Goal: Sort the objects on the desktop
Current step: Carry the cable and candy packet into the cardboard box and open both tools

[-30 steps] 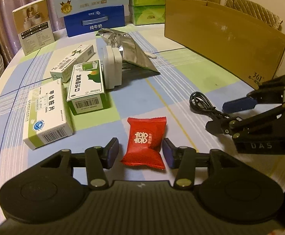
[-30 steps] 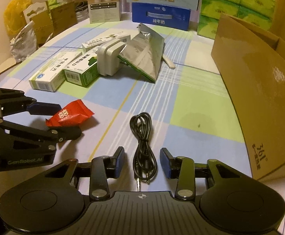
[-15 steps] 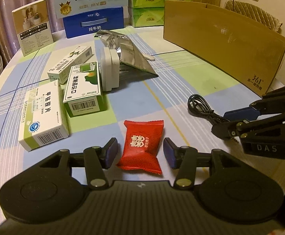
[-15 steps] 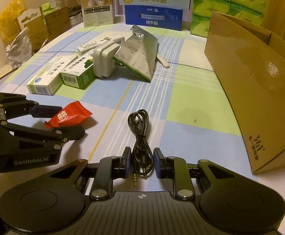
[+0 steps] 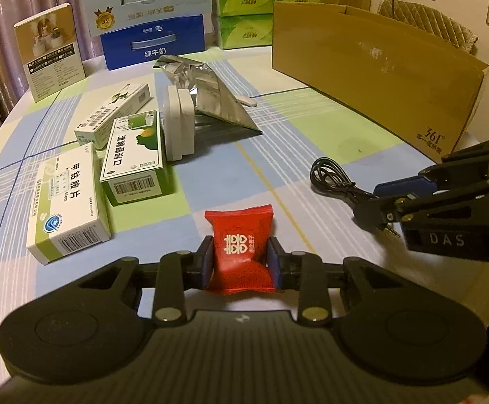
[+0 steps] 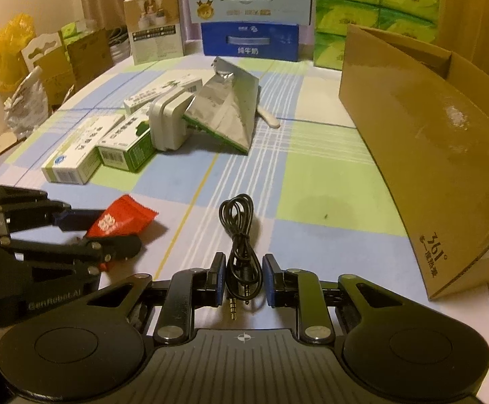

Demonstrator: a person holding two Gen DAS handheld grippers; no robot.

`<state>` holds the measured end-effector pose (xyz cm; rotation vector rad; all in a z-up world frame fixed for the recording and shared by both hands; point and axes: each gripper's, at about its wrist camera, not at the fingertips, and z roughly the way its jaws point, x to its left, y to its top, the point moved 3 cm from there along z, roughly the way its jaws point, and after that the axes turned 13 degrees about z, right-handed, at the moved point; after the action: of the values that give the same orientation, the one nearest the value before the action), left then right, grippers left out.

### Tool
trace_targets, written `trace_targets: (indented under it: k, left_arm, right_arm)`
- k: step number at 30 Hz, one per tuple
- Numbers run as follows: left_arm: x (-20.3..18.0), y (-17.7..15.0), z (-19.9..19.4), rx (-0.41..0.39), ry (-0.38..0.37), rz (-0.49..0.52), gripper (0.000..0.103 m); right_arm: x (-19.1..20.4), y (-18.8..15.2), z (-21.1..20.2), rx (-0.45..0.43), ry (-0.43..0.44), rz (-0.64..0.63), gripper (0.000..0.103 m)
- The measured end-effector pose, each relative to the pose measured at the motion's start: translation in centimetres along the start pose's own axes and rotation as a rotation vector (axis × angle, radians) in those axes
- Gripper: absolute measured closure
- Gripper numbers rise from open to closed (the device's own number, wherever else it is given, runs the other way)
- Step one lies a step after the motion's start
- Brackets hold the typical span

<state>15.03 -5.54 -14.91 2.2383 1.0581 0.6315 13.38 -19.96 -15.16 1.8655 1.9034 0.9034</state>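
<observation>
Both pick-ups look made: the left gripper, whose jaws have just been closing, pinches the red candy packet low on the checked tablecloth, while the right gripper clamps the coiled black audio cable near its plugs. Next comes lifting each clear and carrying it toward the cardboard box at two o'clock, likely their bin. The slack cable loop could drag.
</observation>
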Motion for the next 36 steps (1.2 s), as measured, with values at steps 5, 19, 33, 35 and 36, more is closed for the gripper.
trace_targets:
  k: [5,19,33,35,36]
  left_arm:
    - [-0.3,0.2,-0.2,-0.009,-0.002,0.008,0.076]
    - [0.1,1.8,-1.5,-0.035,0.003,-0.023,0.076]
    - [-1.0,5.3,-5.2,-0.063,0.020,-0.047,0.076]
    - [-1.5,6.1,-5.7,-0.073,0.020,-0.039,0.076]
    - [-1.7,6.4,-6.0,-0.077,0.018,-0.033,0.076]
  right_arm:
    - [-0.2,0.2,-0.4,-0.018,0.000,0.011,0.083]
    - [0.3,1.0,-3.1,-0.067,0.008,0.034,0.083]
    - [-1.0,4.1,-9.3,-0.198,-0.022,0.056,0.083]
    - [-1.4,4.5,-10.2,-0.216,-0.029,0.054,0.083]
    - [-1.6,4.8,-10.7,-0.226,-0.035,0.057,0.083]
